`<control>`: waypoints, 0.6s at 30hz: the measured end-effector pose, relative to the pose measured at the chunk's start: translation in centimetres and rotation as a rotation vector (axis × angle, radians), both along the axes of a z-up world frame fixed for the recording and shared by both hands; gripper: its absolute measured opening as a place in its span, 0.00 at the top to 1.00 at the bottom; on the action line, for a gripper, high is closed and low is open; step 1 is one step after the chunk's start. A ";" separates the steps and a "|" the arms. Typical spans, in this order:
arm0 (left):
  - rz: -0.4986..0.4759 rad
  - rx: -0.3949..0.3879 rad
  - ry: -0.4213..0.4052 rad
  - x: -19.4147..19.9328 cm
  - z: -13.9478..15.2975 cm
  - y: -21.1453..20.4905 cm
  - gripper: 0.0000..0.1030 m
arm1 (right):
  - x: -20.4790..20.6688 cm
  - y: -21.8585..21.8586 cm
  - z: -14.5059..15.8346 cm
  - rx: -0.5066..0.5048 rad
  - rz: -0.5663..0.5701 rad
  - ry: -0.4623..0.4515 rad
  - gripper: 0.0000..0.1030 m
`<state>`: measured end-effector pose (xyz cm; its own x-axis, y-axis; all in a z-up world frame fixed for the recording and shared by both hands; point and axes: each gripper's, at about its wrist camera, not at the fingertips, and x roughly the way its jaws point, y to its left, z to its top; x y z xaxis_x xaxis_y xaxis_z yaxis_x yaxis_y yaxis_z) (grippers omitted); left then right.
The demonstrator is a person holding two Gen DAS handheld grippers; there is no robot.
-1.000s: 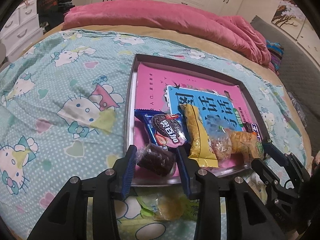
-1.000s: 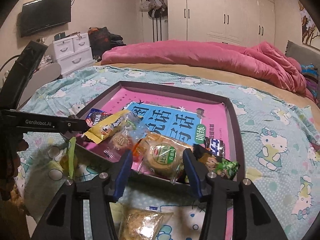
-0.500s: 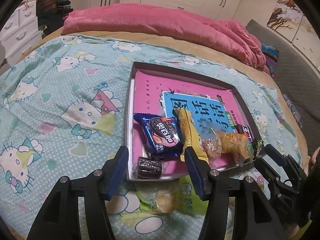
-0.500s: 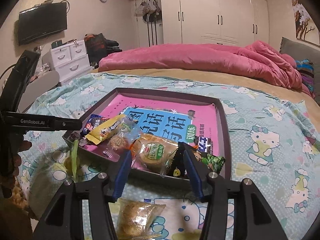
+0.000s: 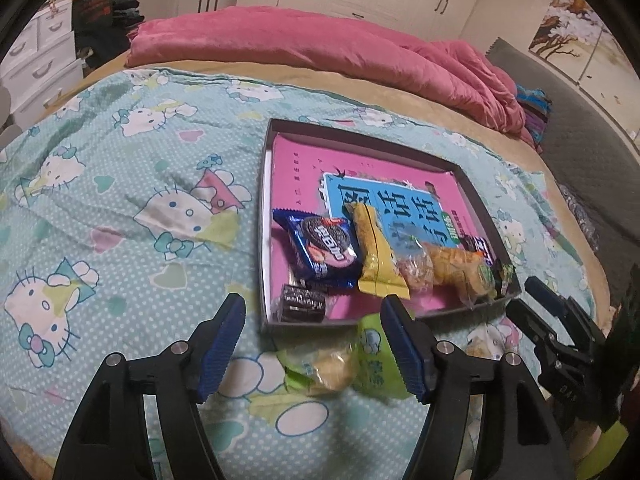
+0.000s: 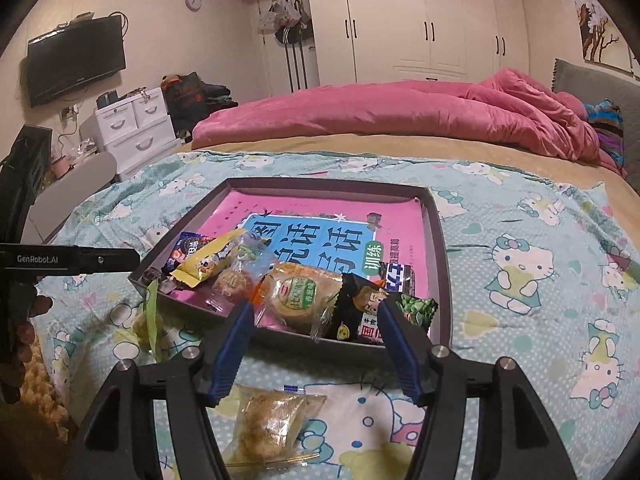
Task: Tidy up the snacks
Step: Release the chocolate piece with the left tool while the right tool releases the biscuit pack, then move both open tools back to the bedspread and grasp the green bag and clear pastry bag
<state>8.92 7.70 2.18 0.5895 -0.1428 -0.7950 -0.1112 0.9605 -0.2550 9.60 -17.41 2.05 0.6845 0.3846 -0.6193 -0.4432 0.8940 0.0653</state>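
Right now the tray (image 5: 476, 196) sits on the cartoon-cat bedspread (image 5: 120, 208), and everything else can be placed from it. Along its near edge lie the snacks: a small dark cookie pack (image 5: 302, 302) in the near left corner, a blue sandwich-cookie pack (image 5: 320, 246) just behind it, then a yellow wafer pack (image 5: 374, 254), a clear-wrapped biscuit (image 5: 414, 270), a round cake (image 6: 298, 300) and a black-and-green packet (image 6: 368, 306) toward the right corner. A pink and blue book (image 5: 384, 204) covers the tray floor under them.

Outside the tray, against its near rim, a green-wrapped cake (image 5: 344, 364) lies on the bedspread; another clear-wrapped cake (image 6: 272, 426) lies further right, also short of the rim.

The left gripper (image 5: 314, 344) hangs over the green-wrapped cake, its jaws opening with nothing pressed between them. The right gripper (image 6: 316, 350) hovers before the tray's near right corner, jaws likewise opening and holding nothing; the clear-wrapped cake lies below it.

Behind the tray a pink quilt (image 6: 400, 116) is heaped across the bed.
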 end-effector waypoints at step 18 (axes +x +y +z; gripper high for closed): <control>-0.066 -0.007 0.024 -1.2 -0.5 -0.3 0.30 | -1.3 0.1 -0.3 -0.010 0.039 0.051 0.33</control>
